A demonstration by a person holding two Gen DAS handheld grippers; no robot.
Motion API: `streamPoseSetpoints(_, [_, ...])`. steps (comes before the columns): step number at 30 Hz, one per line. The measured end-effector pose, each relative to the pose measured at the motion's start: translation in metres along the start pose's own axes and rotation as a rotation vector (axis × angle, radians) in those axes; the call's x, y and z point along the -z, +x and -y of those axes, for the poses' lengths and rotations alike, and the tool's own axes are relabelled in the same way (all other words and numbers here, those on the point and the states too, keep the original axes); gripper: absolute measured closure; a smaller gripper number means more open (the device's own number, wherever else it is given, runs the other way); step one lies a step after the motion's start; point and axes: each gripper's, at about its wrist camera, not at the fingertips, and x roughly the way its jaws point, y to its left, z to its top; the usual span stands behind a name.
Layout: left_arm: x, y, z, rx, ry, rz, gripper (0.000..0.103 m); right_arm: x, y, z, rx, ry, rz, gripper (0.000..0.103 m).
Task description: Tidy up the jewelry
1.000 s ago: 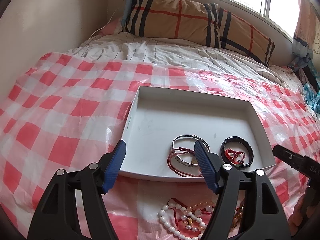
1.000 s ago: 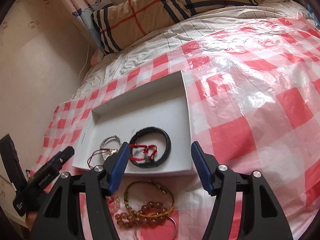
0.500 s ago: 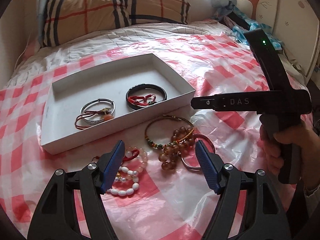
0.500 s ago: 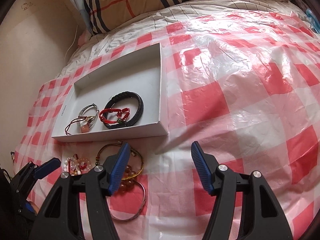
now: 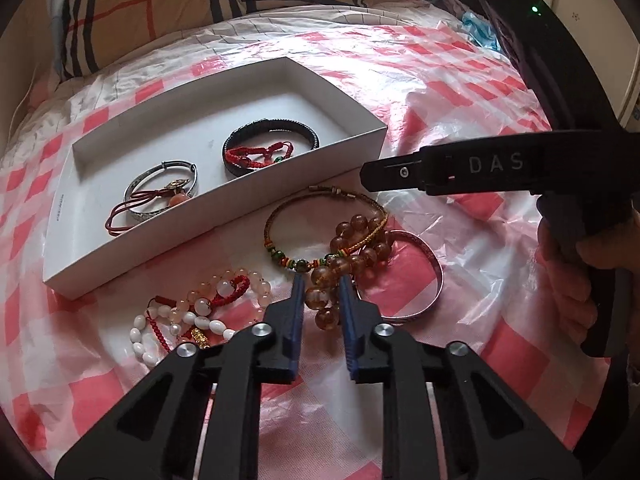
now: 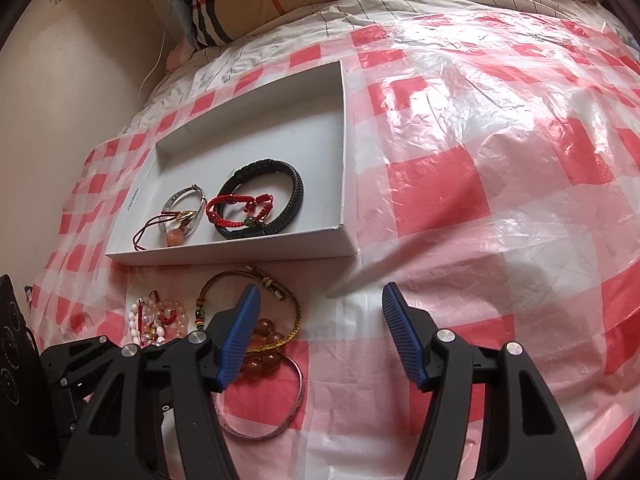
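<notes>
The left gripper (image 5: 320,292), narrowed around the amber bead bracelet (image 5: 352,256), which ran toward one o'clock; right gripper (image 6: 320,340) gaped wide, empty.

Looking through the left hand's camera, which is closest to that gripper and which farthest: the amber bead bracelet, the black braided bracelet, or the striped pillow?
1. Amber bead bracelet, between the left gripper jaws.
2. Black braided bracelet, beyond it, inside the white box.
3. Striped pillow, farthest, at the bed's head.

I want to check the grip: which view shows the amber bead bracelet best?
The left wrist view: the amber bead bracelet lies whole between the left gripper's fingers. In the right wrist view the right gripper finger hides most of it.
</notes>
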Motion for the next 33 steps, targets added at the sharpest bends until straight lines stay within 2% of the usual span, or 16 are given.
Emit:
streamPoseSetpoints(6, [0.003,-0.018,-0.002,0.07,0.035,0.0,0.092,0.002,0.008,-0.009,0.01,-0.043,-0.02,0.041])
streamPoseSetpoints(11, [0.012,-0.04,-0.018,0.168,0.058,-0.011,0.092,0.003,0.017,-0.026,0.027,-0.126,-0.024,0.041])
streamPoseSetpoints(14, [0.016,-0.042,-0.021,0.173,0.066,-0.026,0.092,0.005,0.022,-0.04,0.034,-0.191,-0.033,0.041])
streamPoseSetpoints(16, [0.018,-0.041,-0.019,0.168,0.075,-0.039,0.092,0.009,0.026,-0.051,0.063,-0.248,-0.033,0.041])
streamPoseSetpoints(19, [0.019,-0.042,-0.012,0.179,0.102,-0.045,0.092,0.017,0.035,-0.068,0.179,-0.381,-0.025,0.043])
streamPoseSetpoints(21, [0.018,-0.04,-0.012,0.178,0.099,-0.045,0.092,0.017,0.035,-0.069,0.238,-0.416,-0.018,0.056])
streamPoseSetpoints(23, [0.018,-0.039,-0.015,0.173,0.083,-0.047,0.092,0.012,0.031,-0.054,0.241,-0.356,-0.028,0.083])
streamPoseSetpoints(25, [0.018,-0.038,-0.016,0.171,0.077,-0.049,0.092,0.007,0.025,-0.034,0.216,-0.275,-0.039,0.094])
streamPoseSetpoints(27, [0.016,-0.035,-0.015,0.169,0.08,-0.053,0.092,0.003,0.019,-0.017,0.142,-0.197,-0.047,0.094])
streamPoseSetpoints(29, [0.017,-0.033,-0.012,0.168,0.088,-0.06,0.092,0.002,0.016,-0.013,0.109,-0.18,-0.047,0.094])
streamPoseSetpoints(33, [0.017,-0.027,-0.013,0.153,0.084,-0.074,0.092,0.004,0.023,-0.024,0.168,-0.245,-0.053,0.094])
